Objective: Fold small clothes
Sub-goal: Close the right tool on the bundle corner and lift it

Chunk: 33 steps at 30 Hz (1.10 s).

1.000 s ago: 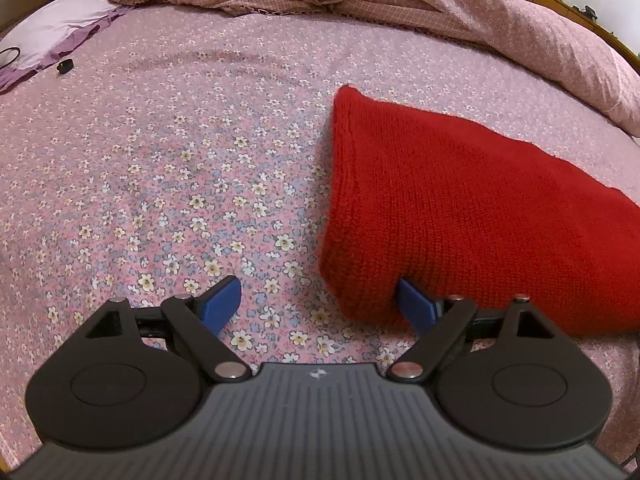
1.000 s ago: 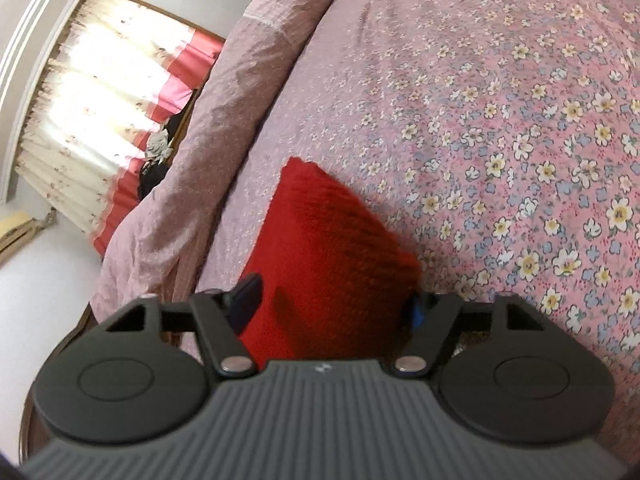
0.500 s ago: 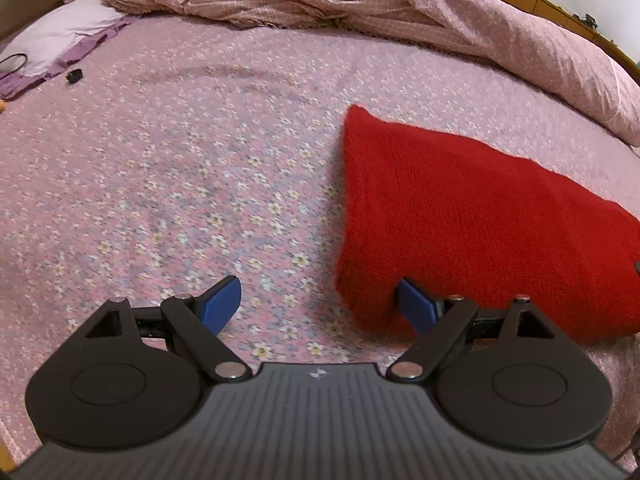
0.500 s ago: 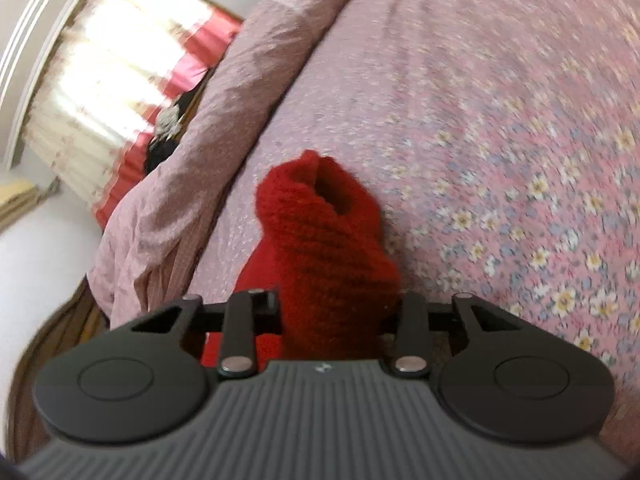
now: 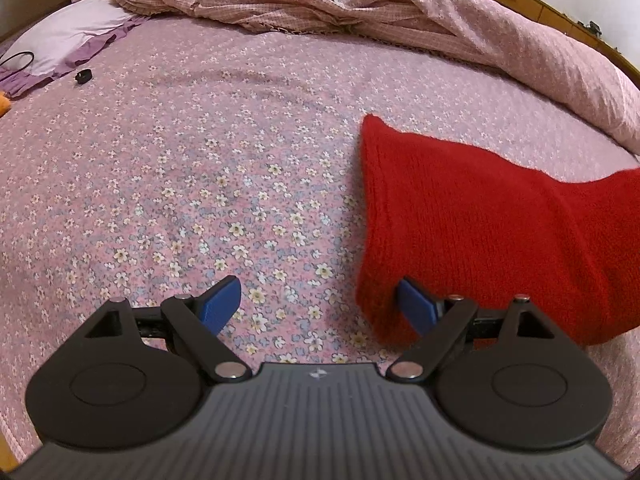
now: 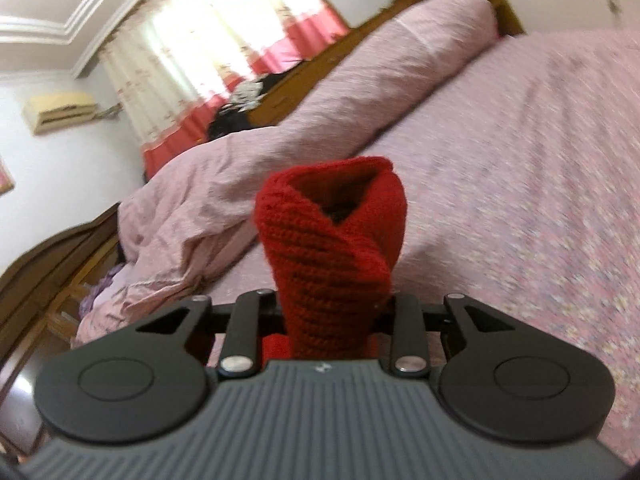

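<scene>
A red knitted garment (image 5: 472, 220) lies on the pink flowered bedspread (image 5: 200, 168) at the right of the left wrist view; its right end rises off the bed. My left gripper (image 5: 320, 300) is open, low over the bed, with its right blue finger (image 5: 416, 308) against the garment's near left corner. My right gripper (image 6: 330, 304) is shut on a bunched fold of the same red garment (image 6: 332, 232) and holds it up above the bed; its fingertips are hidden by the knit.
A rumpled pink duvet (image 5: 360, 4) runs along the far side of the bed, also in the right wrist view (image 6: 320, 92). A lilac pillow (image 5: 68, 36) and a small black object (image 5: 83, 76) lie far left. The wooden bed frame (image 6: 52, 256) and curtains (image 6: 208, 48) stand beyond.
My right gripper closed on the garment's end and lifted it off the bed, tilting upward. My left gripper stayed open and drew back slightly from the garment.
</scene>
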Available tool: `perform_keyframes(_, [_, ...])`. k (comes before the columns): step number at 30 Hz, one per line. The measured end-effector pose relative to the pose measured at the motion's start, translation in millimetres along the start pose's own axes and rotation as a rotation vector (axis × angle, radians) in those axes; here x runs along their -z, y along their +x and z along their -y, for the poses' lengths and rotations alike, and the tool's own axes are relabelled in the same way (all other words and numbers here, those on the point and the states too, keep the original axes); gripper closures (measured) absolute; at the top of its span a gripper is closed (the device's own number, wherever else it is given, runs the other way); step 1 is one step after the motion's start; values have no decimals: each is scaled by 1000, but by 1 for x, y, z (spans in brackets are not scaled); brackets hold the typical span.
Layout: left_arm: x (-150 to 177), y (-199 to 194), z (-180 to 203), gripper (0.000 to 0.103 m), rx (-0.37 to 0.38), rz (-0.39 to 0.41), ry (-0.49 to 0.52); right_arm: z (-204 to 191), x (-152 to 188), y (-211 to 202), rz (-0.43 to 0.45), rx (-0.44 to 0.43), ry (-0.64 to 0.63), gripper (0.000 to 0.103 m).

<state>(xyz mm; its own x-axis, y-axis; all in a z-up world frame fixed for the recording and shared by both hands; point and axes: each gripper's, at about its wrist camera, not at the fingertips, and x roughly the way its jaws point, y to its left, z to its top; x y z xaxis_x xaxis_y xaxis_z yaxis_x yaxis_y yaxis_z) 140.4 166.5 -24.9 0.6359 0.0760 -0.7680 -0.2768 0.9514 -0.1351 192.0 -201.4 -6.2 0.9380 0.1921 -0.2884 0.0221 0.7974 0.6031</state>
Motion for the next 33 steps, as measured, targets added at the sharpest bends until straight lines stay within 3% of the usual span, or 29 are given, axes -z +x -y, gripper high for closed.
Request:
perform_keyframes(18, [-5,-4,-35,15,-42,14,-65,-75,7,6,-22,-123,-186,73])
perform_keyframes(33, [-3,5,-51,15,-60,-5,-69,-138,47,29,-85,-159,-296,73])
